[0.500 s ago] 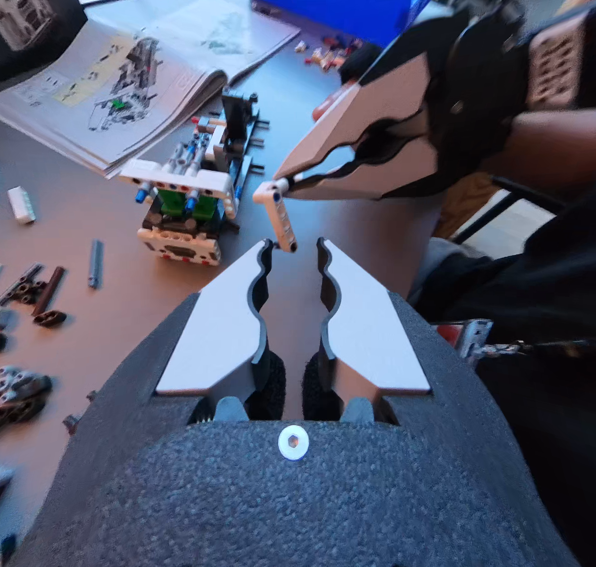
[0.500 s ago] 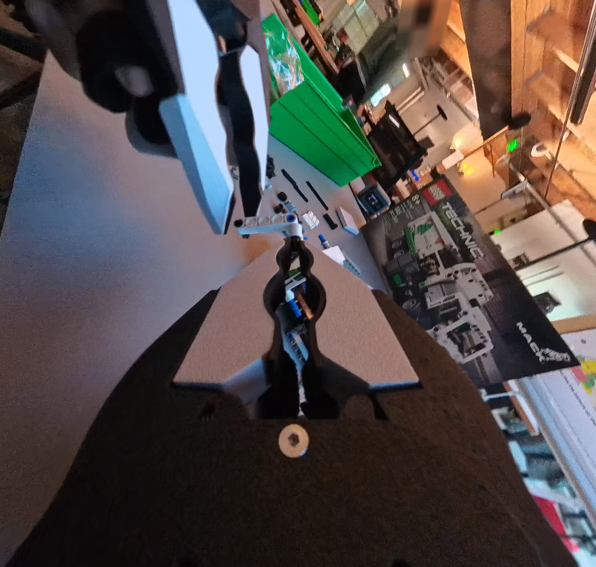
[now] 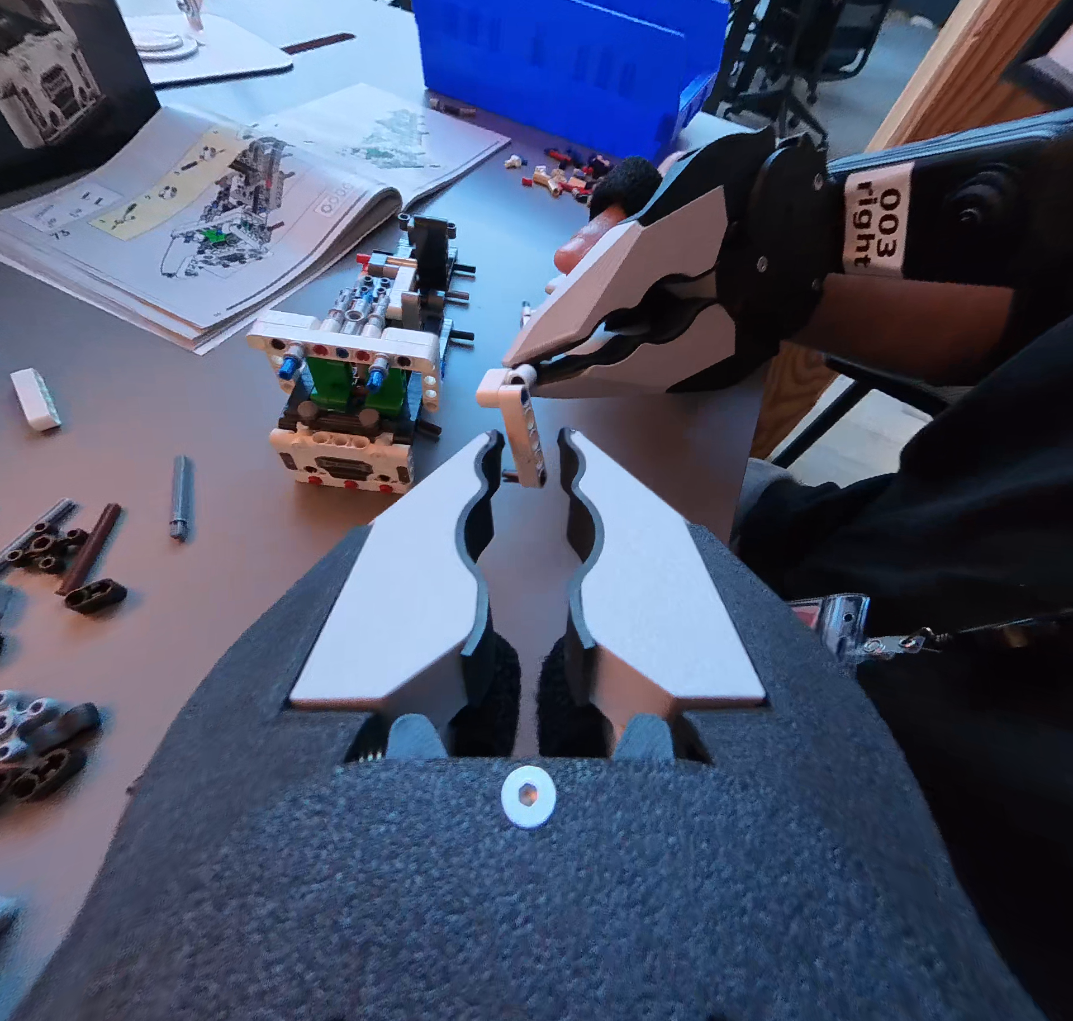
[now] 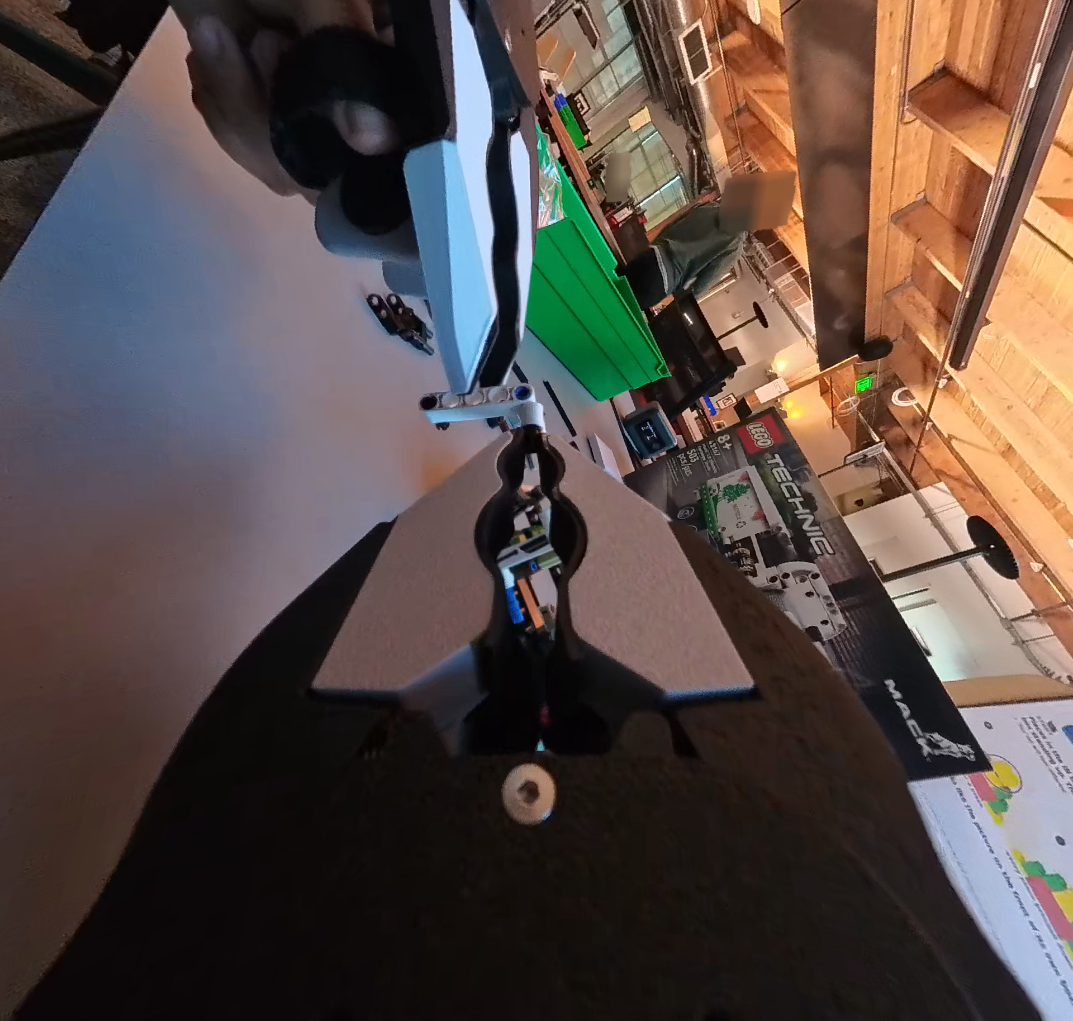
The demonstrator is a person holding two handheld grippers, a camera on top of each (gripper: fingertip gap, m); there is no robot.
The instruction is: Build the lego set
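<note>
A part-built truck model (image 3: 354, 383), white, green and black, stands on the grey table (image 3: 145, 424). My right gripper (image 3: 525, 375) comes in from the right, shut on one end of a white L-shaped beam (image 3: 519, 427). The beam hangs down with its free end between the tips of my left gripper (image 3: 527, 441), which is open around it without touching. In the right wrist view my right gripper (image 4: 534, 433) is shut on the beam (image 4: 482, 404), and the left gripper's fingers (image 4: 464, 273) reach in from above.
An open instruction booklet (image 3: 244, 192) and the set's box (image 3: 52, 58) lie far left. A blue bin (image 3: 557, 47) stands behind small loose parts (image 3: 557, 171). Dark pins and axles (image 3: 69, 552) and a white brick (image 3: 35, 398) lie left. A green bin (image 4: 586, 302) shows in the right wrist view. My two grippers' fingertips are within a few centimetres of each other. From either gripper's tips it is about 25 centimetres to the white brick (image 3: 35, 398).
The beam's free end has come down between my left gripper's open fingertips. Both grippers have drawn closer together.
</note>
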